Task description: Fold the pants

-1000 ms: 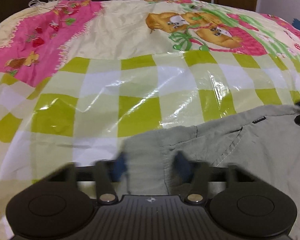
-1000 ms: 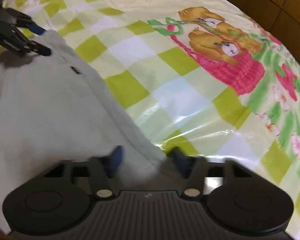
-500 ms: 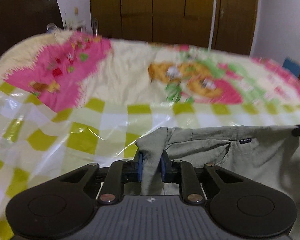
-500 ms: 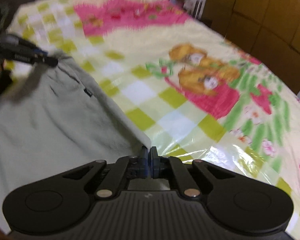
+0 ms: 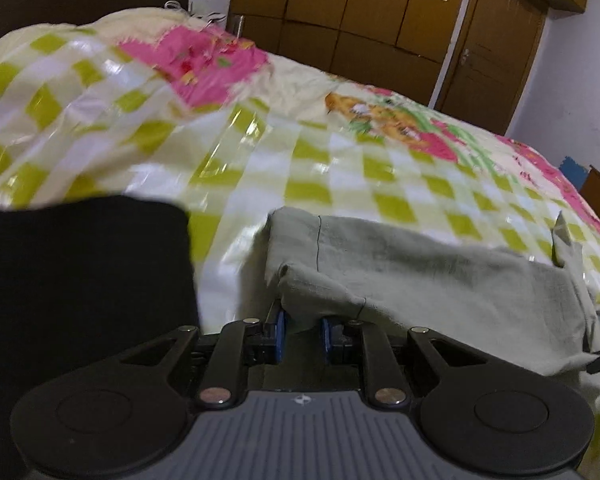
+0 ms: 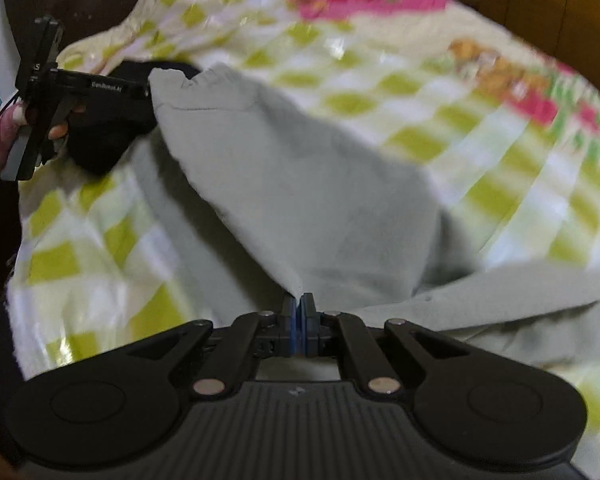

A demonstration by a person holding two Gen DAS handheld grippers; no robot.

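Grey-green pants (image 5: 420, 264) hang stretched between my two grippers above a bed with a checked cover. My left gripper (image 5: 302, 336) is shut on a bunched corner of the pants' edge. My right gripper (image 6: 299, 322) is shut on the other corner of the pants (image 6: 300, 184), with its blue pads pressed together on the cloth. In the right wrist view the left gripper (image 6: 100, 92) holds the far corner at the upper left, and the lower part of the pants lies on the bed beneath the lifted part.
The bed cover (image 5: 260, 152) has green and white checks, pink patches and a bear print. A black cloth (image 5: 80, 272) lies at the left. Brown wardrobes (image 5: 380, 20) stand behind the bed.
Both grippers closed on the pants' edge and lifted it off the bed. The lifted edge has since swung over and both views have turned, with the black cloth coming into the left view.
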